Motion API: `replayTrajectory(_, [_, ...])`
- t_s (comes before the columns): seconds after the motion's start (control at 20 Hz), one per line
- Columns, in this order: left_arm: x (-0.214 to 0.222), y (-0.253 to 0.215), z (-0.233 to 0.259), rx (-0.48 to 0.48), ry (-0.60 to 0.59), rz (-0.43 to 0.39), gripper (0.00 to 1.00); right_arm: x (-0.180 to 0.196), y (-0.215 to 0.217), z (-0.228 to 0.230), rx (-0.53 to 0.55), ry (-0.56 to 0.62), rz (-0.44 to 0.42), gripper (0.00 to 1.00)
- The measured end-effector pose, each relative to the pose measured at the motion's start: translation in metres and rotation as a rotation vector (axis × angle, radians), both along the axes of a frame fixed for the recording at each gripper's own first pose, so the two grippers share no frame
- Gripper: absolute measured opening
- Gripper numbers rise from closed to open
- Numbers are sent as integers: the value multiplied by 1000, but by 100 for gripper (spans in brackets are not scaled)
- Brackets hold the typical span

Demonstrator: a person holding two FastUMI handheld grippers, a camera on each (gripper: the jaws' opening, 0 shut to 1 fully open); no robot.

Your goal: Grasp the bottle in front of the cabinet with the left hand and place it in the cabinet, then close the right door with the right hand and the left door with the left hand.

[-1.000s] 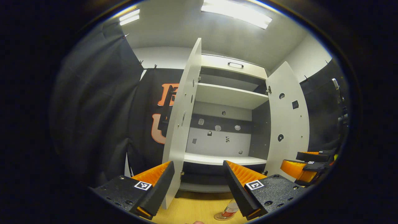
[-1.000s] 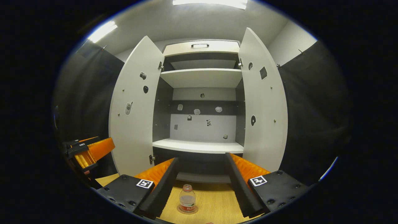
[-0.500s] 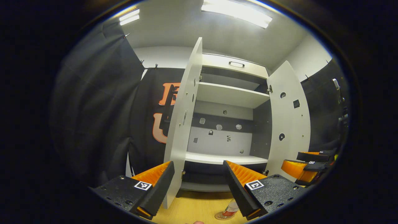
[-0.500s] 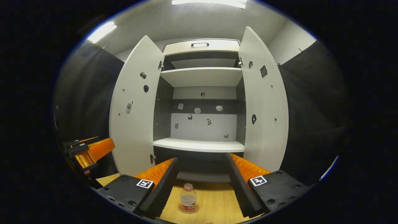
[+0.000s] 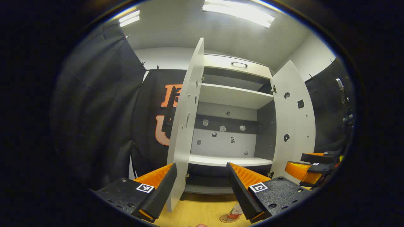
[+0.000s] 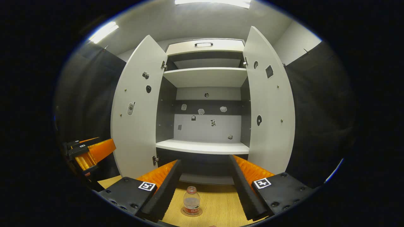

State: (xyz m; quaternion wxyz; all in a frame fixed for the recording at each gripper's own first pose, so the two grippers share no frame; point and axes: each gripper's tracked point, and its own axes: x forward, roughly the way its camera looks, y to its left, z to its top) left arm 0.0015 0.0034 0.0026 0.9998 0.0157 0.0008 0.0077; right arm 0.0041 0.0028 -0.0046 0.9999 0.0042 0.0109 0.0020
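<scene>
A small clear bottle with a red label stands upright on the wooden floor in front of the white cabinet. In the left gripper view the bottle peeks out beside my right-hand finger. Both cabinet doors stand wide: the left door and the right door. My left gripper is open and empty, facing the left door's edge. My right gripper is open and empty, above and short of the bottle. The left gripper also appears at the far left.
The cabinet has a lower shelf and an upper shelf, both bare. Black cloth walls close in on both sides. The other gripper hangs at the right of the left gripper view.
Both views have shifted very slightly; the cabinet sits a touch lower and to the right in the right gripper view. Both grippers stay open and the bottle has not moved.
</scene>
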Motion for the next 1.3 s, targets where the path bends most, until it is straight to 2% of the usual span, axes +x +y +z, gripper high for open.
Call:
replayTrajectory(0.15, [7, -10, -3, 6, 6, -24, 94, -3, -1, -2, -2, 9, -9, 97])
replayTrajectory(0.35, [25, -64, -35, -80, 65, -177, 94, -14, -20, 5, -31, -16, -71, 97])
replayTrajectory(0.65, [49, -138, -139, -100, 174, -340, 95, -41, -65, 0, -65, 34, -202, 97])
replayTrajectory(0.85, [62, -148, -214, -35, 223, -294, 95, -59, -92, -2, -102, 75, -275, 97])
replayTrajectory(0.95, [59, -153, -249, -4, 267, -298, 95, -62, -100, -3, -95, 93, -305, 97])
replayTrajectory(1.05, [53, -156, -279, -12, 310, -297, 95, -61, -106, -2, -73, 100, -328, 97])
replayTrajectory(1.3, [45, -158, -327, -43, 387, -250, 95, -50, -116, 2, -61, 92, -285, 97])
